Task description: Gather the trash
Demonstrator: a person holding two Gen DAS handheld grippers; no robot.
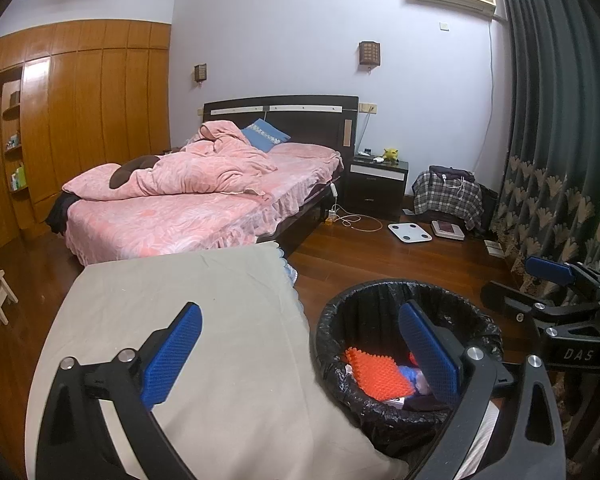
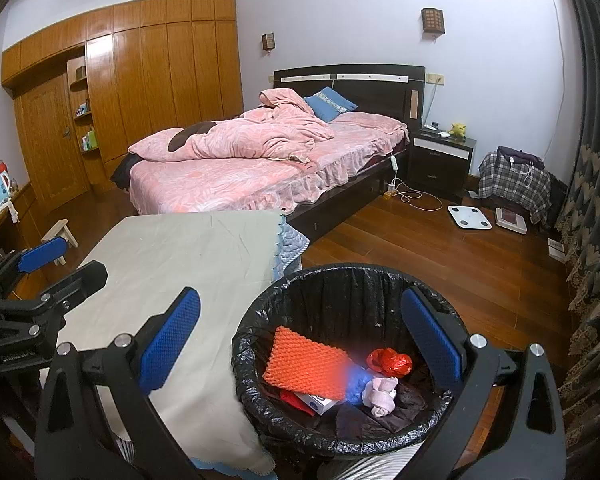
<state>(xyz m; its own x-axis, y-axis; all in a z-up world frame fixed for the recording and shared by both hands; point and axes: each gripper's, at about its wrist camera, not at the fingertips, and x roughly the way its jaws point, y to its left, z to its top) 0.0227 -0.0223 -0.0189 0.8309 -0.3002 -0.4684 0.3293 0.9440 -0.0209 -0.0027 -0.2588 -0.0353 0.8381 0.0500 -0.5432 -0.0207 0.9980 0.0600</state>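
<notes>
Both grippers are spread apart and empty: your left gripper [image 1: 296, 354] over the cloth-covered bench [image 1: 188, 320], your right gripper [image 2: 300, 334] above the bin [image 2: 340, 420] at the bench's right edge. With the orange pad [image 2: 304, 364], red wrapper [image 2: 390, 362] and pink scrap [image 2: 380, 396] already inside, the bench looks bare, so sweep it slowly for leftovers before you stop.

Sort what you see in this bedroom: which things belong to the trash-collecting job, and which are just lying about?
Job:
trash bin with black liner
orange textured pad
red crumpled wrapper
pink wad
left gripper, right gripper, both open, empty

Lying about:
white scale
plaid cloth
yellow toy
small wooden stool
</notes>
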